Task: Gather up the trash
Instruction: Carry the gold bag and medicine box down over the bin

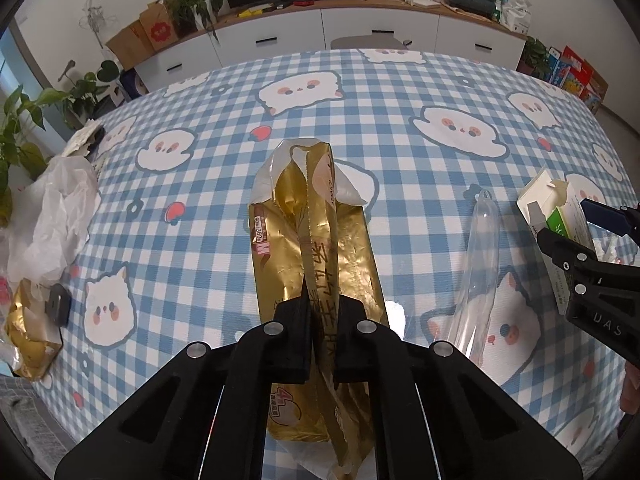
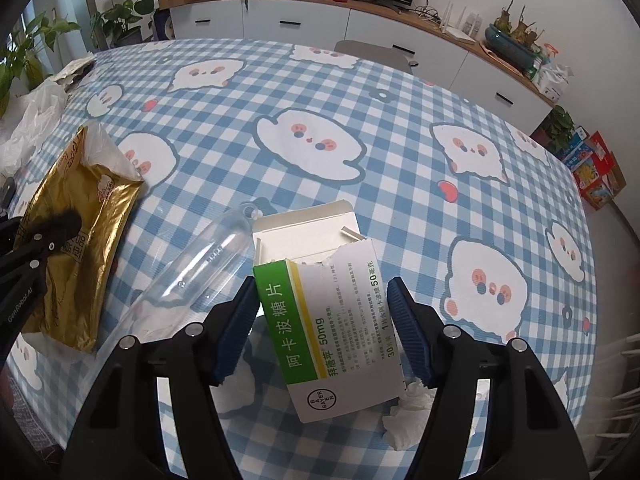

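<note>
My left gripper (image 1: 322,316) is shut on a gold foil wrapper (image 1: 316,240) that lies lengthwise on the checked tablecloth (image 1: 360,88); the wrapper also shows in the right wrist view (image 2: 76,240). My right gripper (image 2: 324,312) is open, its blue pads on either side of a torn white and green medicine box (image 2: 332,312), close to it; contact is unclear. The box also shows in the left wrist view (image 1: 560,208), with the right gripper (image 1: 576,236) around it. A clear plastic tube (image 2: 196,268) lies between wrapper and box. Crumpled white tissue (image 2: 408,412) lies under the box.
A white plastic bag (image 1: 52,216) and another crumpled gold wrapper (image 1: 28,332) lie at the table's left edge, next to a small dark object (image 1: 58,304). Potted plants (image 1: 24,120) stand beyond that edge. A white cabinet (image 1: 280,40) and a chair (image 2: 372,54) stand behind the table.
</note>
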`<state>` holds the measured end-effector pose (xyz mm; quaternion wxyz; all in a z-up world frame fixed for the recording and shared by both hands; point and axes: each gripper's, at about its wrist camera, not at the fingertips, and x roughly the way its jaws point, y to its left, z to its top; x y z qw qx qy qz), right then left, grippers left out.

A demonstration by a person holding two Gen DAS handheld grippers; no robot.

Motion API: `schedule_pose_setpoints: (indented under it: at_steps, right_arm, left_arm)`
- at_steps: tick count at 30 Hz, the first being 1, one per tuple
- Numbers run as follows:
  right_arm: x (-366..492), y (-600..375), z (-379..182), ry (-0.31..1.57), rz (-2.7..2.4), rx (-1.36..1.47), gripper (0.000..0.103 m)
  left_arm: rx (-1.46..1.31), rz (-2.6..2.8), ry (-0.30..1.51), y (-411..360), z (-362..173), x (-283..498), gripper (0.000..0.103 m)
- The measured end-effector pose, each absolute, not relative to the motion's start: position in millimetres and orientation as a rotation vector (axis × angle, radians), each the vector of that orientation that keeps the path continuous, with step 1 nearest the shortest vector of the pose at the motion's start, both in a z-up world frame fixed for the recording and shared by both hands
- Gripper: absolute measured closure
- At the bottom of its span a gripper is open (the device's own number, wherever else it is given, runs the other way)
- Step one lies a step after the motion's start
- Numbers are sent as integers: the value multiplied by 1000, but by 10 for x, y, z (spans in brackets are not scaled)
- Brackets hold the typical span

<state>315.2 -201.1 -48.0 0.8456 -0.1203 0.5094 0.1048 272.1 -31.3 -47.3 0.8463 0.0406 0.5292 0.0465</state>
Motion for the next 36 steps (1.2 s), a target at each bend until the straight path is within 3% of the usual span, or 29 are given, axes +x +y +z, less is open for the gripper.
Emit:
schedule_pose_setpoints:
  at_steps: [14, 26, 36]
  right_arm:
    - [2661, -2205, 26, 986, 147, -81, 40]
    - [1646, -2148, 390, 939, 144, -26, 41]
    - [597, -2035, 515, 923, 155, -2, 41]
  left_arm:
    - [62, 83, 1073, -238, -116, 2166, 99]
    - [23, 45, 1040, -194, 168, 1174, 99]
    - [-14, 35, 1051, -110, 81, 179, 99]
